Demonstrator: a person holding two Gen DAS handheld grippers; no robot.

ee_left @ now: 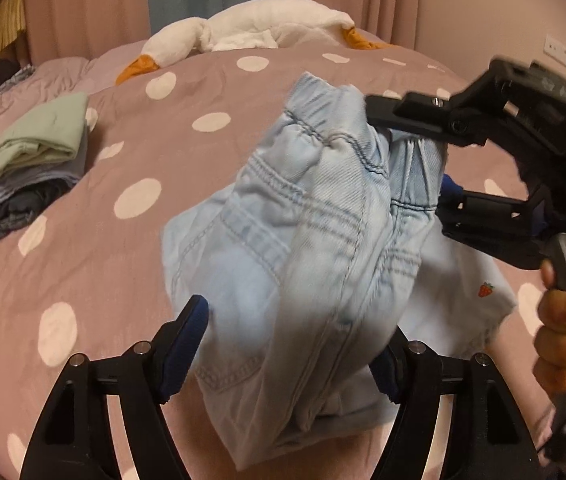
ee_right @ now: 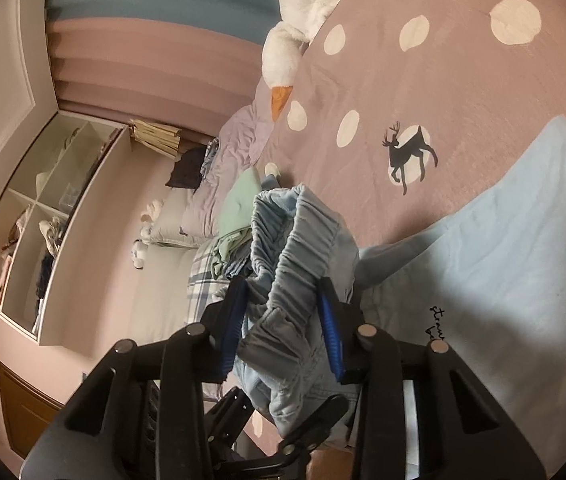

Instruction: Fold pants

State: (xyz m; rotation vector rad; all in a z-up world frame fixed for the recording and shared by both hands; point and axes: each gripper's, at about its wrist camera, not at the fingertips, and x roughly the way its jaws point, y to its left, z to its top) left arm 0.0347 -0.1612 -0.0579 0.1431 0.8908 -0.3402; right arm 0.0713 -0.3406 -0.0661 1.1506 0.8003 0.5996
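Pants [ee_left: 303,232]: light denim, bunched, held up above the dotted bedspread [ee_left: 163,120].
Right gripper [ee_right: 283,320]: pads clamped on the elastic waistband.
Left gripper [ee_left: 295,356]: jaws apart, the pants' lower part hanging between them; contact unclear.
Clothes stack [ee_left: 31,168]: on the bed, well apart.

I'm seeing dim, warm indoor light in both views, no glare. The pants [ee_left: 303,240] are smeared with motion blur in the left view, softest nearest the lens. Heavy fisheye bending curves the bed [ee_left: 131,168], and black vignetting rings every corner.
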